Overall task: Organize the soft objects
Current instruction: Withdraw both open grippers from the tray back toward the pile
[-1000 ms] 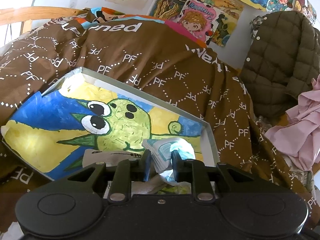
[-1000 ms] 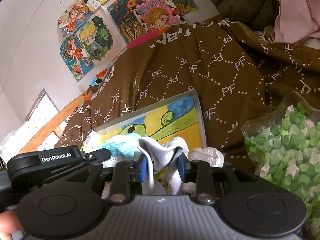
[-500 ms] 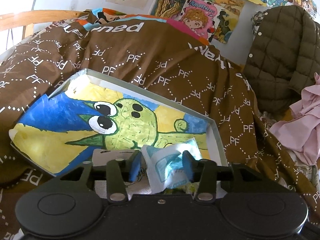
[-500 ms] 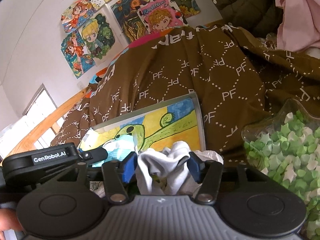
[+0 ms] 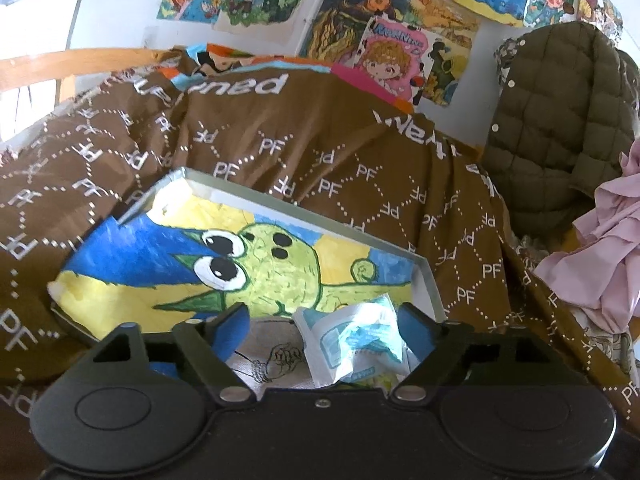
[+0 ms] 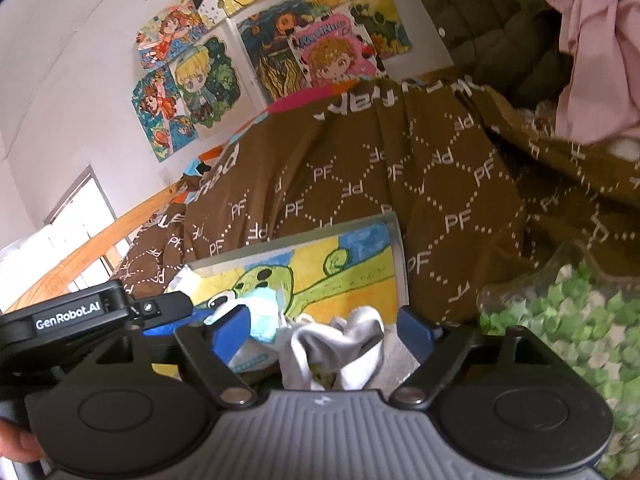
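A crumpled white-and-blue packet (image 5: pixel 354 342) lies between the wide-open jaws of my left gripper (image 5: pixel 324 328), loose on the painted board. It also shows in the right wrist view (image 6: pixel 262 320). A white sock (image 6: pixel 340 344) lies bunched between the wide-open jaws of my right gripper (image 6: pixel 324 330), released. The left gripper's black body (image 6: pixel 92 316) sits just left of the right one.
A framed painting of a green creature (image 5: pixel 256 264) lies on a brown "PF" blanket (image 5: pixel 360 152). A clear dish of green and white paper stars (image 6: pixel 576 320) sits right. An olive quilted jacket (image 5: pixel 560 112) and pink cloth (image 5: pixel 600 264) lie far right.
Both grippers opened wide and let go: the left released the blue-and-white packet, the right released the white sock. Both objects now rest below the jaws.
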Available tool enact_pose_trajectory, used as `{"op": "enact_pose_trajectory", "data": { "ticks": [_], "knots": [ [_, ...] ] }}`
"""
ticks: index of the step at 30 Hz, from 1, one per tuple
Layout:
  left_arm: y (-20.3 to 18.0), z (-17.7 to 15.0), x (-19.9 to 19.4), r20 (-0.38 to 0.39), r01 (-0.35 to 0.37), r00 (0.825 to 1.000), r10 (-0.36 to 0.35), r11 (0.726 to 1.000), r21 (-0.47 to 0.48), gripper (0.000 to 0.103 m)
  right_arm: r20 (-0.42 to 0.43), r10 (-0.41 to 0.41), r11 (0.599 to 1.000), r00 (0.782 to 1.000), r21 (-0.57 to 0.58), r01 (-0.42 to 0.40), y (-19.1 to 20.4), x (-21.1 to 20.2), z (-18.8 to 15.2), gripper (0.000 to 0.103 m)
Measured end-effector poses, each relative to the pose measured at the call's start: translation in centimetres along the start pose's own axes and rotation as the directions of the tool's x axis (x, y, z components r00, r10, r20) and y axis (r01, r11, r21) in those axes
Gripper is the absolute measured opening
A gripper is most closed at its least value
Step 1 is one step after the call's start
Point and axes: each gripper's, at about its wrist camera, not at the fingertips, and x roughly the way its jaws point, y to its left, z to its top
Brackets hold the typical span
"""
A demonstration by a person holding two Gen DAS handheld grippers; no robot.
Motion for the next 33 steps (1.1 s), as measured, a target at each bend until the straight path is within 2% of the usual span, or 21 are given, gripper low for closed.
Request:
{"op": "enact_pose_trajectory", "data": {
  "ticks": [4, 10, 20, 33],
  "knots": [
    [0.1, 0.4, -1.7, 0.031, -0.008, 1.0, 0.007, 1.0, 0.003, 0.095, 0.051, 0.002, 0.999, 0.999, -0.034, 0.0, 0.8, -1.8, 0.6, 0.094],
    [0.1, 1.0, -5.1, 0.096, -0.021, 0.995, 0.018, 0.999, 0.035, 0.102, 0.114, -0.011, 0.998, 0.993, -0.067, 0.018, 1.8, -5.1, 1.2, 0.102],
    [-0.3, 0.4, -11.2, 0.205, -0.044, 0.978, 0.032, 0.998, 0.054, 0.102, 0.183, -0.017, 0.99, 0.983, -0.134, 0.042, 3.5, -10.6, 1.3, 0.103],
    [-0.9, -2.1, -18.1, 0.268, -0.043, 0.963, 0.009, 0.992, 0.121, 0.102, 0.254, -0.013, 0.978, 0.967, -0.197, 0.065, 6.2, -16.6, 0.3, 0.103]
  ]
}}
